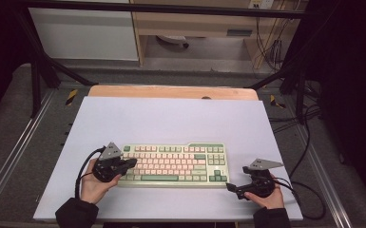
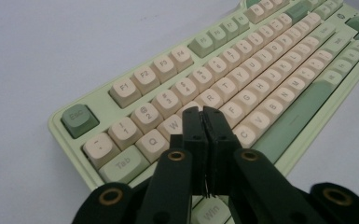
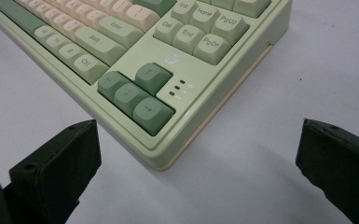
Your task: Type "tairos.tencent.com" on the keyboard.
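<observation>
A pale green keyboard (image 1: 173, 164) with cream and green keys lies on the white mat, near its front edge. My left gripper (image 1: 132, 164) is shut with nothing in it. Its tips (image 2: 204, 116) hover over the letter keys at the left end of the keyboard (image 2: 261, 79), near W and E. My right gripper (image 1: 232, 187) stands open at the keyboard's front right corner. Its two jaws are spread wide on either side of that corner (image 3: 199, 135), just short of the arrow keys (image 3: 137, 95), touching nothing.
The white mat (image 1: 171, 118) covers a wooden table (image 1: 171, 91). Black frame struts (image 1: 43, 61) stand at both back corners. Cables (image 1: 309, 190) trail off the mat's right side. Bare mat lies behind the keyboard.
</observation>
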A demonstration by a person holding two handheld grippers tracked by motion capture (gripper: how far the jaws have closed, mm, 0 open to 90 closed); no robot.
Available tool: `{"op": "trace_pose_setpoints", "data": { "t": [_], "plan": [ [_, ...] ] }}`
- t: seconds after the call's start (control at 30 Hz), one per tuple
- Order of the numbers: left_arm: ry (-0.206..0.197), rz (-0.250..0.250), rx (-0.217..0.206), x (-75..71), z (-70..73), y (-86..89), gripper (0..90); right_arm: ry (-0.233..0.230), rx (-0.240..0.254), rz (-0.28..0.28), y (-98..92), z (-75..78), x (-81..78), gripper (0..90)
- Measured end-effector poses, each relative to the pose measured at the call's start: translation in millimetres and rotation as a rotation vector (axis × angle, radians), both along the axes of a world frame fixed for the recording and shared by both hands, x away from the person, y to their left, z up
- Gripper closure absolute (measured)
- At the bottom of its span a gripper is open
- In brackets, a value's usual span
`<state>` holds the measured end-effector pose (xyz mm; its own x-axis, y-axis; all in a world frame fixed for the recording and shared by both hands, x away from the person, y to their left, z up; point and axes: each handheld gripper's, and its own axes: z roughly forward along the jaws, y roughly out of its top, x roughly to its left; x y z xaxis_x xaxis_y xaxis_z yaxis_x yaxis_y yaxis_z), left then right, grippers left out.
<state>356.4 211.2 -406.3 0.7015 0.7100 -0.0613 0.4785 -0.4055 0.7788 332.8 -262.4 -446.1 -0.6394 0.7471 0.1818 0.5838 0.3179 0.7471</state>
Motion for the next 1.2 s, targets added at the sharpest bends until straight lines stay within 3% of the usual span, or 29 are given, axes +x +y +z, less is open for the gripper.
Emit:
{"op": "trace_pose_setpoints", "data": {
  "t": [0.57, 1.2],
  "plan": [
    [-0.002, -0.027, 0.035, 12.1, -1.6, -26.5, 89.9, 0.001, 0.0, 0.001, 0.1, -0.1, 0.0, 0.4],
    [0.011, -0.031, 0.04, 25.3, -9.8, -58.5, 89.8, 0.005, -0.003, 0.001, 0.5, -0.5, 0.0, 0.4]
  ]
}}
